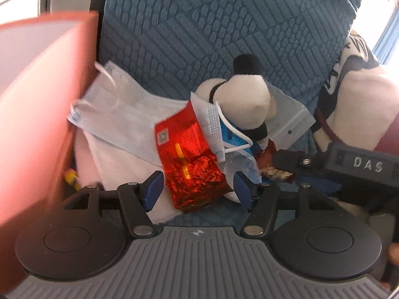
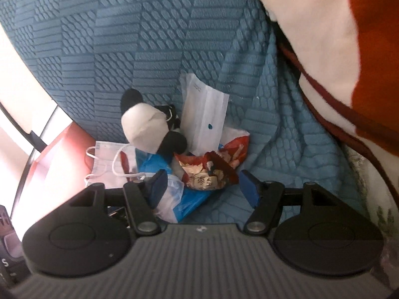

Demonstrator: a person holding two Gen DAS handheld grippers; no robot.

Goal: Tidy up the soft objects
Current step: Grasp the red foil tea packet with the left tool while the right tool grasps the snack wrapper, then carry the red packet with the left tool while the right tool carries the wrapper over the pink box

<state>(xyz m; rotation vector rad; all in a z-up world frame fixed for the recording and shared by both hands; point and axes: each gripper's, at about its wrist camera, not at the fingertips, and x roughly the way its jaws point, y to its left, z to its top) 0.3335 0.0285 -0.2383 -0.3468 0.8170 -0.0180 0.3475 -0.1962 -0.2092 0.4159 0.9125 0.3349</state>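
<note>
A black-and-white panda plush (image 1: 249, 94) (image 2: 147, 127) lies on a heap of soft things against the blue textured sofa back (image 1: 212, 25). A crinkled red foil packet (image 1: 189, 159) sits between the blue pads of my left gripper (image 1: 198, 189); the pads stand just off its sides, so the gripper is open. Pale blue face masks (image 1: 119, 114) lie over a white cloth (image 1: 119, 169). My right gripper (image 2: 204, 189) is open around a red snack packet (image 2: 207, 174), its left finger (image 2: 158, 186) beside a blue-and-white plastic bag (image 2: 179, 199).
An orange-red box wall (image 1: 37, 99) rises close on the left. A white mask pouch (image 2: 204, 114) leans on the sofa behind the panda. A white and rust-red cushion (image 2: 311, 37) (image 1: 361, 104) crowds the right. The right gripper's body (image 1: 361, 167) reaches in beside the left one.
</note>
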